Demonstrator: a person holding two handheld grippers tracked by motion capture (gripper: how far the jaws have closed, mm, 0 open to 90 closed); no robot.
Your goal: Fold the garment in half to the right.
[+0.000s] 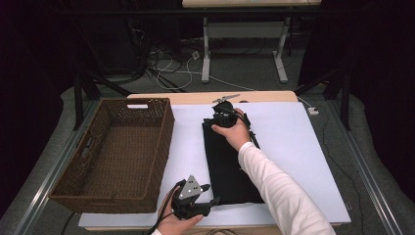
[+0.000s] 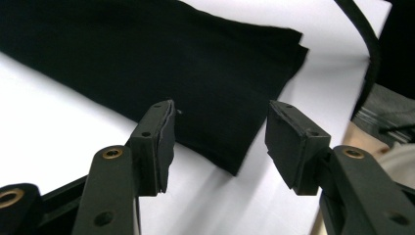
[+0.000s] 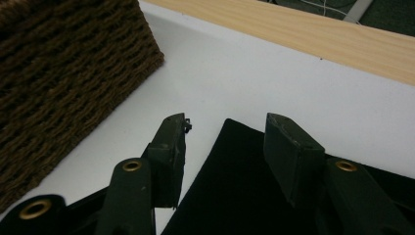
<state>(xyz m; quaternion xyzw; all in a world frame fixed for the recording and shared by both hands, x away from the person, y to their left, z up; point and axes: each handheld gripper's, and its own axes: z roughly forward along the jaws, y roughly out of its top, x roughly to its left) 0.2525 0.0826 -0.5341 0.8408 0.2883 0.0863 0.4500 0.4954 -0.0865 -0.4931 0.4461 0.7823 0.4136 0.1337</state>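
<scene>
A black folded cloth (image 1: pixel 229 166) lies lengthwise on the white table cover (image 1: pixel 293 147). My left gripper (image 1: pixel 208 193) sits at the cloth's near left corner, jaws apart; the corner (image 2: pixel 235 122) lies flat just beyond the pads, untouched. At the cloth's far left corner, my right gripper (image 1: pixel 221 113) is held by a hand in a white sleeve. Its jaws stand open above that corner (image 3: pixel 230 161), and nothing is pinched between them.
A brown woven basket (image 1: pixel 115 152) stands at the left of the table, close to the cloth (image 3: pixel 54 83). Bare wood edges the table's far side (image 3: pixel 313 41). White cover lies free to the right of the cloth. A black cable (image 2: pixel 364 34) trails nearby.
</scene>
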